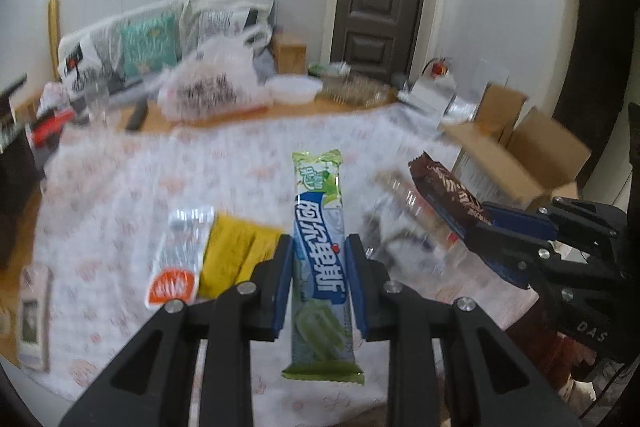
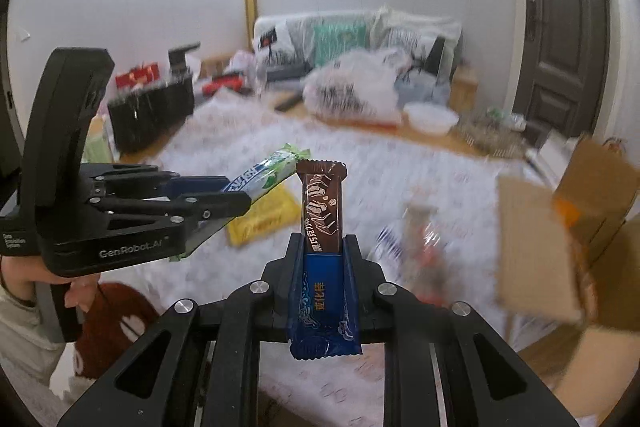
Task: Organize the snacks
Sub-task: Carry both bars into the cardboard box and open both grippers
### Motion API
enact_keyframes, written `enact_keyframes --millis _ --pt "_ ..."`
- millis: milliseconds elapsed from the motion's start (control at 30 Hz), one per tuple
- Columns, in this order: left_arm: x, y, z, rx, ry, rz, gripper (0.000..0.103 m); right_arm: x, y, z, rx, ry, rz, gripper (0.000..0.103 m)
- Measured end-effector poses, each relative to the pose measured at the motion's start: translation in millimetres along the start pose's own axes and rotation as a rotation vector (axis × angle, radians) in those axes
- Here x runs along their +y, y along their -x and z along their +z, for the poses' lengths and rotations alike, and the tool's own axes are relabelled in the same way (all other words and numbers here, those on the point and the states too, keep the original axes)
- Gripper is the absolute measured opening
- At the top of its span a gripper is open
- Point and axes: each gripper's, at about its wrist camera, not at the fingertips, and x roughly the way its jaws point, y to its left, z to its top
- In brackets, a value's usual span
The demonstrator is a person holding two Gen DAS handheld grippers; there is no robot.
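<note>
Left claw (image 1: 318,255) is clamped on a green-and-blue snack stick (image 1: 320,259), w/ both blue pads pressing its sides roughly at mid-length; the wrapper runs straight fwd between the fingers, its green crimped end poking out well past the tips and the other end hanging back toward the camera. Right claw (image 2: 322,251) is closed the same way on a brown-and-blue chocolate bar (image 2: 322,227): brown half sticks out ahead of the fingertips, blue half sits back between the fingers and extends behind them. Both snacks are held up off the table (image 1: 120,179), which carries a white cloth w/ a faint reddish print. From the right wrist view the left claw (image 2: 224,193) comes in from the left side, and the tip of its green stick (image 2: 272,167) is just beside the top of the chocolate bar, nearly touching; can't tell if they actually meet. From the left wrist view the right claw (image 1: 476,227) enters from the right w/ its bar (image 1: 448,191) angled up-left. Still lying on the cloth below: a yellow packet (image 1: 236,259), a clear packet w/ orange label (image 1: 178,259) just beside it on its left, and some clear-wrapped items (image 1: 408,223) under the right claw, too blurred to id. Open cardboard boxes (image 1: 520,155) stand off the table's right edge. Farther back, a white plastic bag (image 1: 216,83) and a white bowl (image 1: 294,89) sit on the bare wood part.
</note>
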Motion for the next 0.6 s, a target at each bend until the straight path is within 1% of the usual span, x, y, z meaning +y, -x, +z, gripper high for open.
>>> enact_keyframes --millis 67,133,200,267,333,367,467,500,600 --pt "-10.3 8.6 14.2 -0.031 -0.017 -0.004 0.023 -9.2 13.5 8.5 -0.040 0.004 -0.014 0.014" --pt "-24.5 16.6 30.1 -0.059 -0.035 -0.025 0.023 -23.4 30.7 15.8 -0.084 0.004 -0.041 0.014" --pt "-47.5 22.3 49.0 -0.091 -0.064 -0.055 0.023 -40.3 45.6 19.5 -0.116 -0.005 -0.068 0.014" --pt "-67.1 24.1 61.2 -0.108 -0.090 -0.077 0.023 -57.2 58.2 19.7 -0.138 -0.020 -0.087 0.014" --pt "-93.4 22.0 75.4 -0.119 -0.116 -0.115 0.023 -80.9 73.8 16.0 -0.159 -0.050 -0.119 0.014" --pt "-106.6 19.0 81.6 -0.120 -0.128 -0.140 0.023 -89.8 79.3 13.2 -0.163 -0.064 -0.134 0.014" --pt "-148.1 5.2 96.9 -0.097 -0.147 -0.251 0.023 -121.2 88.3 3.2 -0.149 -0.098 -0.191 0.014" --pt "-166.8 -3.1 100.7 -0.086 -0.168 -0.275 0.023 -129.5 90.2 -1.2 -0.142 -0.109 -0.202 0.014" --pt "-204.4 -24.9 107.0 -0.050 -0.207 -0.311 0.023 -159.9 91.0 -15.8 -0.115 -0.163 -0.223 0.014"
